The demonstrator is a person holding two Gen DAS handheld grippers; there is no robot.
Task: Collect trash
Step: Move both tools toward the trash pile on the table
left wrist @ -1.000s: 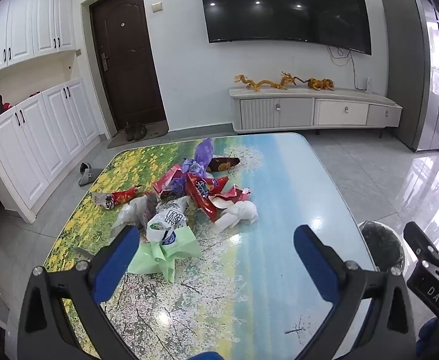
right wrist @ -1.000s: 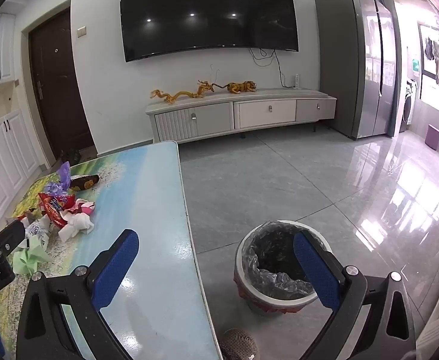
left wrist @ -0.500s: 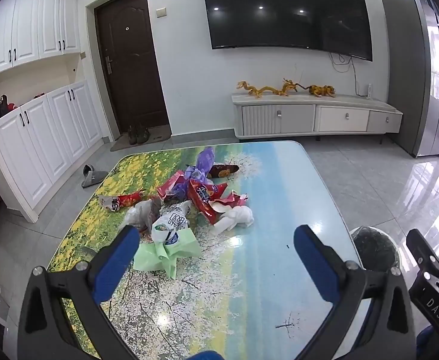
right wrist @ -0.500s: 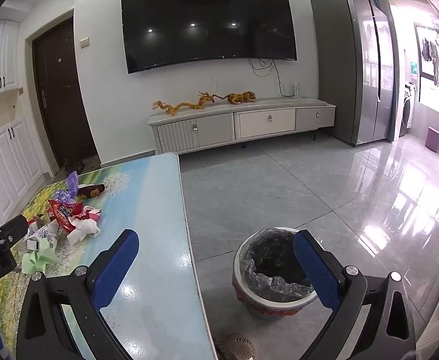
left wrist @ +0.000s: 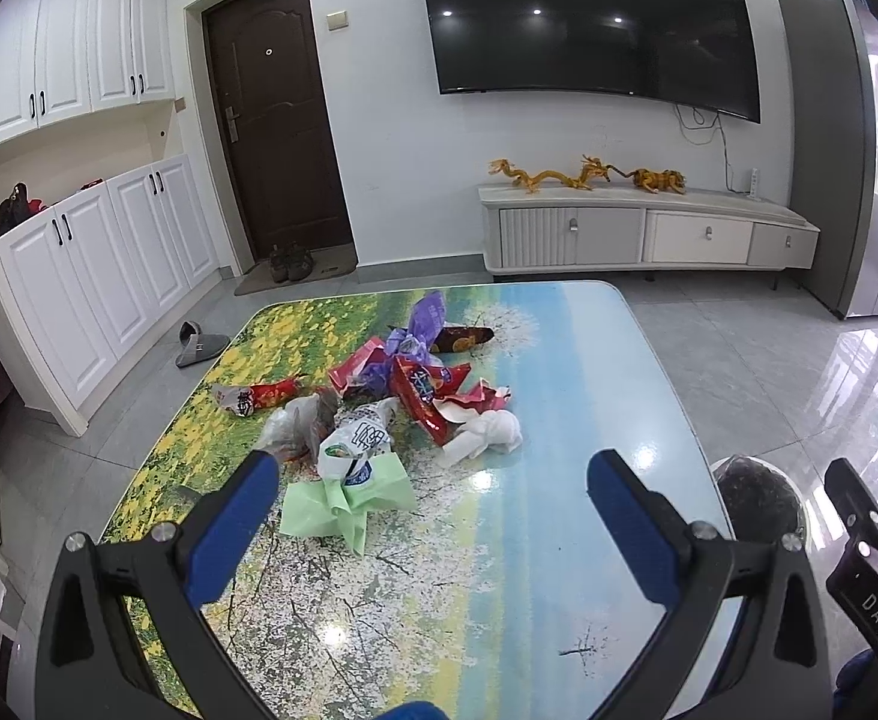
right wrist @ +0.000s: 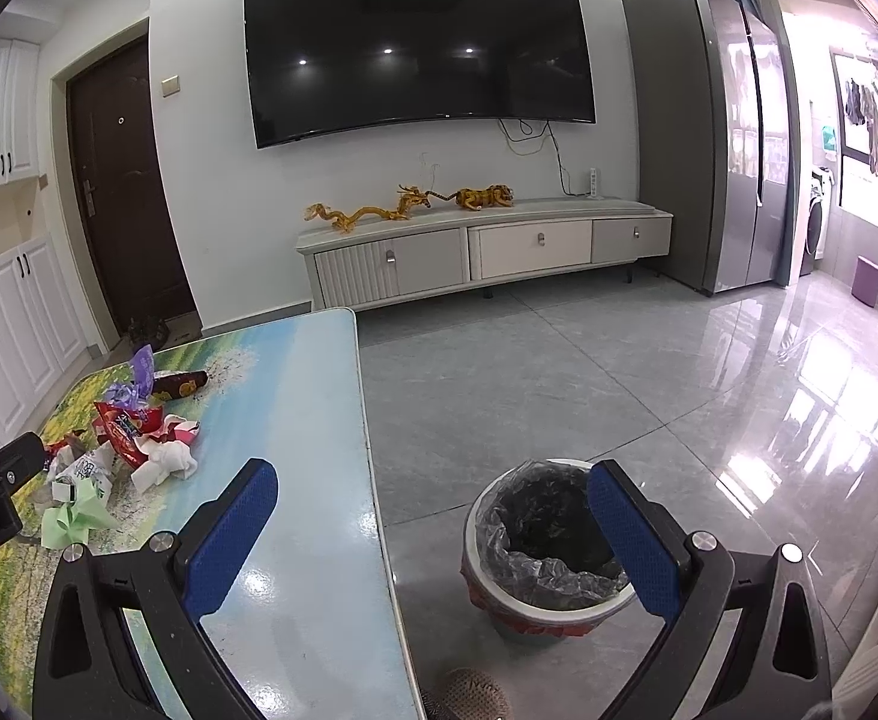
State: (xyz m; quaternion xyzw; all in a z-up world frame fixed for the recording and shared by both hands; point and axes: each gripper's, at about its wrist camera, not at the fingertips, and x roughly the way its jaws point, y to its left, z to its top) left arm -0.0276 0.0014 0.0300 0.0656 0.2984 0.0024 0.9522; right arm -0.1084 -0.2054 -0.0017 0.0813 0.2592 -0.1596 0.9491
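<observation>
A heap of trash (left wrist: 390, 396) lies on the flower-print table (left wrist: 559, 372): red snack wrappers, a purple wrapper (left wrist: 423, 321), a white crumpled tissue (left wrist: 487, 435), a white printed bag (left wrist: 354, 441) and green paper (left wrist: 348, 495). My left gripper (left wrist: 429, 516) hovers open above the table, just short of the green paper. The same trash heap (right wrist: 132, 438) sits far left in the right wrist view. My right gripper (right wrist: 432, 528) is open and empty, over the table's right edge and a lined trash bin (right wrist: 550, 546) on the floor.
The trash bin (left wrist: 757, 498) stands on the tiled floor right of the table. A TV console (right wrist: 481, 252) with dragon figures lines the far wall under a large TV. White cabinets (left wrist: 96, 264), a door and a slipper (left wrist: 198, 345) are at left; a fridge (right wrist: 721, 138) is at right.
Both grippers have lifted and drawn back slightly, so the views tilt up and show more of the room. The trash has not moved and both jaws stay open.
</observation>
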